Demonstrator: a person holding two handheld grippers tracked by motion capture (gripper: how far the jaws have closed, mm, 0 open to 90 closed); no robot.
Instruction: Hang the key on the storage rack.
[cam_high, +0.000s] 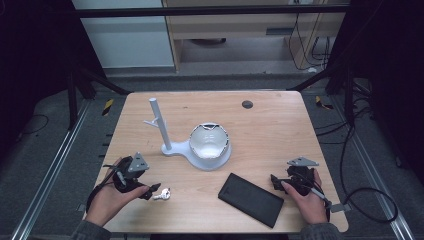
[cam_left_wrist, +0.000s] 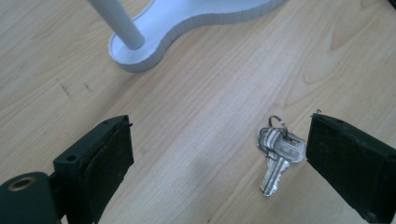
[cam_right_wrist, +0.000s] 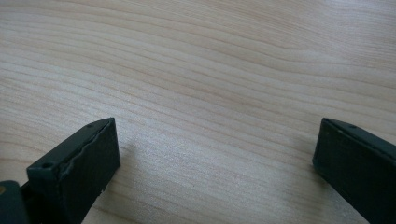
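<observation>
A: In the high view, what is being shown at the lower left?

B: The left gripper (cam_high: 148, 190) is being held just beside the small silver metal keys on a ring (cam_high: 162, 194); a black flat rectangular case (cam_high: 250, 199) is lying at lower centre, with the right gripper (cam_high: 276, 182) beside it.

A: And in the left gripper view?

B: The jaws are being held wide apart, gripping nothing; the keys (cam_left_wrist: 278, 154) are lying at right of centre on the light wooden table (cam_left_wrist: 201, 93), close to the right jaw, below the white plastic stand base (cam_left_wrist: 187, 28).

A: The right gripper view?

B: Its jaws are being held wide open over bare wood.

Two keys (cam_left_wrist: 276, 154), one stand (cam_high: 187, 148), one bowl (cam_high: 209, 140), one case (cam_high: 250, 198).
</observation>
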